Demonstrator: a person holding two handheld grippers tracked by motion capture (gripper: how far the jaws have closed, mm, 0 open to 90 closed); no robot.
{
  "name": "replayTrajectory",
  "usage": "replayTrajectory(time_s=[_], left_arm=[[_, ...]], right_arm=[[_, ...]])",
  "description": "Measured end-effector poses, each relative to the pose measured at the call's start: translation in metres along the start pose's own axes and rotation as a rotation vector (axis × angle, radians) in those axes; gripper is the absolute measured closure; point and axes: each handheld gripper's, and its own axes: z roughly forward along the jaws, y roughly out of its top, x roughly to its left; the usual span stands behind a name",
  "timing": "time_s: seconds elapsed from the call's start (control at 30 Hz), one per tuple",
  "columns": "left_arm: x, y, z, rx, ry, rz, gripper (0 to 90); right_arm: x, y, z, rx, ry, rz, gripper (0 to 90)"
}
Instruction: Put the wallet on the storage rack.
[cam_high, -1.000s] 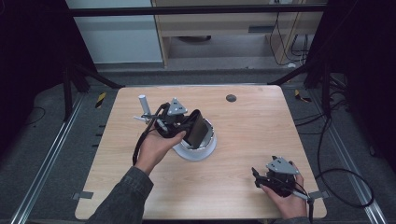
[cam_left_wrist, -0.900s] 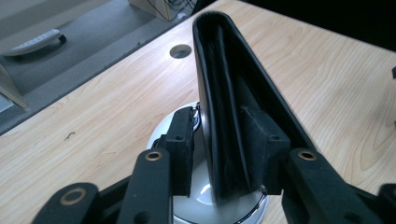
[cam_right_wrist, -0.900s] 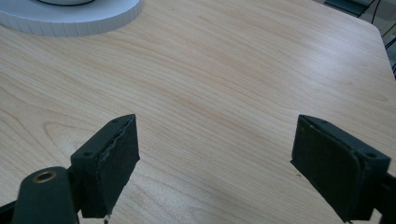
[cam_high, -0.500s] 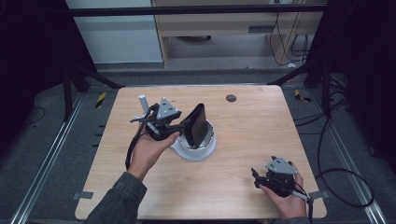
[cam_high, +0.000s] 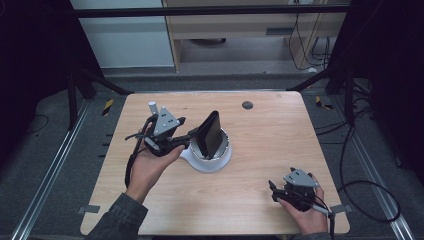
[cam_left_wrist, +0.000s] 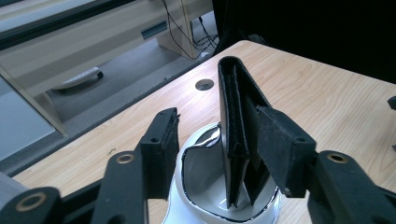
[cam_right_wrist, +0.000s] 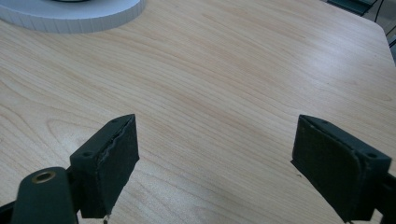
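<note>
Fingers (cam_left_wrist: 285, 154) of left gripper (cam_left_wrist: 212, 154) hide part of wallet (cam_left_wrist: 236, 126) in bowl (cam_left_wrist: 198, 186).

The left forearm enters from the bottom edge of the high view and angles up toward the centre of the worktop (cam_high: 260, 125). The left hand (cam_high: 150, 162) carries the left gripper (cam_high: 192, 137) roughly level, pointing rightward. Its fingers (cam_left_wrist: 161, 144) have just been opening and now stand apart; the wallet (cam_left_wrist: 236, 140) stands between them, one pad close against its side, the other clear of it. The right hand (cam_high: 307, 212) rests near the worktop's lower right corner, holding the right gripper (cam_high: 274, 189) low and pointing leftward. Its fingers (cam_right_wrist: 109, 161) stand wide apart, with bare worktop between them.
</note>
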Motion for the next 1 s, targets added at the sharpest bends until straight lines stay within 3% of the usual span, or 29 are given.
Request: replayTrajectory(time_s=[0.13,0.4,0.63,0.73,1.0], left_arm=[[-0.003,-0.002,-0.004,-0.008,0.016,0.003,42.5],[-0.006,-0.011,-0.018,-0.043,0.003,-0.016,28.6],[-0.014,-0.039,-0.032,-0.027,-0.017,-0.008,14.0],[-0.017,-0.053,-0.037,-0.01,-0.04,-0.038,11.9],[-0.025,-0.076,-0.039,0.02,-0.07,-0.044,8.4]], right_arm=[[0.0,0.0,0.0,0.001,0.0,0.0,14.6],[0.001,0.0,0.001,0.005,0.001,-0.003,14.4],[0.001,-0.001,0.001,0.009,0.0,-0.006,14.2],[0.002,-0.001,0.002,0.014,0.006,-0.007,13.4],[0.005,-0.001,0.004,0.032,0.016,-0.011,9.7]])
